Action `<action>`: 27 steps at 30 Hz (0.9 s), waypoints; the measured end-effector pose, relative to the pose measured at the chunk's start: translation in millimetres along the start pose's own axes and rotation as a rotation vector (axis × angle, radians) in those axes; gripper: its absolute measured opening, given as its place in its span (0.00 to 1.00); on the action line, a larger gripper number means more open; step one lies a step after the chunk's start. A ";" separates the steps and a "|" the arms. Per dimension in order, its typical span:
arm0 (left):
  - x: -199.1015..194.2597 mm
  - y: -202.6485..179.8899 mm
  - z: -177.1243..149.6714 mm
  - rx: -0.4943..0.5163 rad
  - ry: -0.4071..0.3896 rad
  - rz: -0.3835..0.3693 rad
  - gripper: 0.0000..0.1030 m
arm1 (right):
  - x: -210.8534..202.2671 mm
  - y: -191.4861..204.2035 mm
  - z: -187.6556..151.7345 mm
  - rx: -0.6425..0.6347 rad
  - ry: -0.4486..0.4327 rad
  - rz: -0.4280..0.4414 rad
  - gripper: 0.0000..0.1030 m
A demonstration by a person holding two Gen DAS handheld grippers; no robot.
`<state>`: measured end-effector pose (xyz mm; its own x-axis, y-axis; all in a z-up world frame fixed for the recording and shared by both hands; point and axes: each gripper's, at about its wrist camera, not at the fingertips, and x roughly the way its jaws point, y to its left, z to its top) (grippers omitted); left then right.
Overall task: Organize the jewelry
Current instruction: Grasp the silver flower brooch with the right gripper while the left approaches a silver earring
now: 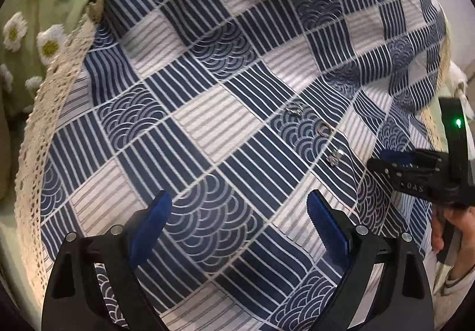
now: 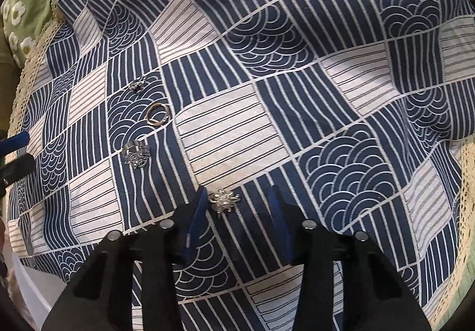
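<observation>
Because the blue and white cloth (image 2: 231, 129) is soft and bumpy, small shiny things could slip into a fold or get pushed away.

On the left side of the right wrist view, three pieces lie in a row: a small dark ring (image 2: 138, 84) on top, a gold ring (image 2: 157, 114) under it, and a sparkly silver ring (image 2: 136, 154) lowest. They sit near each other but do not touch. If the jaws came down there, they could bump two at once.

At the bottom middle, the silver flower ring (image 2: 224, 200) lies between the blue tips of the right gripper (image 2: 237, 212), closer to the left tip. The jaws are spread and nothing is pinched yet. If they close off-center, the ring may flip or skid out.

In the left wrist view, the left gripper (image 1: 240, 212) hangs low at the bottom with jaws spread wide, holding nothing, pointing over bare cloth. The right gripper pokes in from the right edge.
</observation>
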<state>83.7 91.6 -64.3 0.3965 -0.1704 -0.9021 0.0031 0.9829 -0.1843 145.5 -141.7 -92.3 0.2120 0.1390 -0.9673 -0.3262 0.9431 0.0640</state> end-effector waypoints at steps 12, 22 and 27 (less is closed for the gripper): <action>7.9 -27.1 7.7 0.077 0.012 -0.031 0.85 | -41.9 -14.5 -6.7 0.048 -0.062 0.053 0.20; 57.8 -88.5 42.1 0.200 0.133 -0.056 0.85 | -70.5 -30.4 -17.8 0.070 -0.104 0.045 0.20; 77.4 -95.3 50.2 0.198 0.155 -0.058 0.85 | -61.1 -32.3 -16.5 0.077 -0.083 0.042 0.20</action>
<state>160.3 -11.8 -97.0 0.2453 -0.2208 -0.9440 0.2077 0.9631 -0.1713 127.9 -185.6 -39.2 0.2766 0.2002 -0.9399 -0.2652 0.9560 0.1256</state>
